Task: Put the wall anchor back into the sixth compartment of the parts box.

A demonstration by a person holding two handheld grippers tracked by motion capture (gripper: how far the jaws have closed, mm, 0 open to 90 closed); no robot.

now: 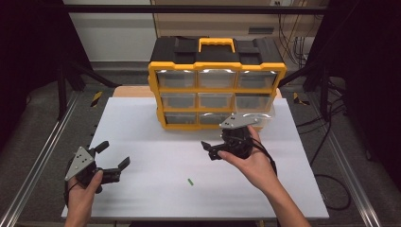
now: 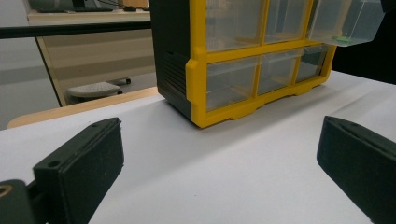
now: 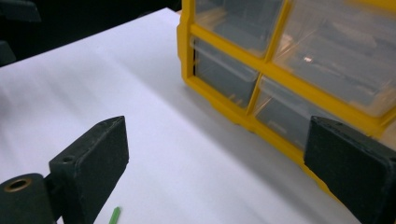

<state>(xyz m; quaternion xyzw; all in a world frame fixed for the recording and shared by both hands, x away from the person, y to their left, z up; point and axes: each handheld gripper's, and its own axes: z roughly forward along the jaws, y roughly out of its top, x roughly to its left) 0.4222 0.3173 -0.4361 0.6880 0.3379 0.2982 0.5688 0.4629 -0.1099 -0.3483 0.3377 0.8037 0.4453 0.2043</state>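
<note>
While both claws hang wide open and empty from above, the green piece lies just below the right gripper, the left gripper well aside. Its own view looks at the organiser, one drawer pulled out. Beneath the right gripper's left jaw sits the piece; picking it up seems next, needing a dip and squeeze.

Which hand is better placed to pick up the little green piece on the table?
Right, probably. The right gripper is open and the green piece lies just below it, showing beside its jaw in the right gripper view. The left gripper, also open, is farther off.
</note>
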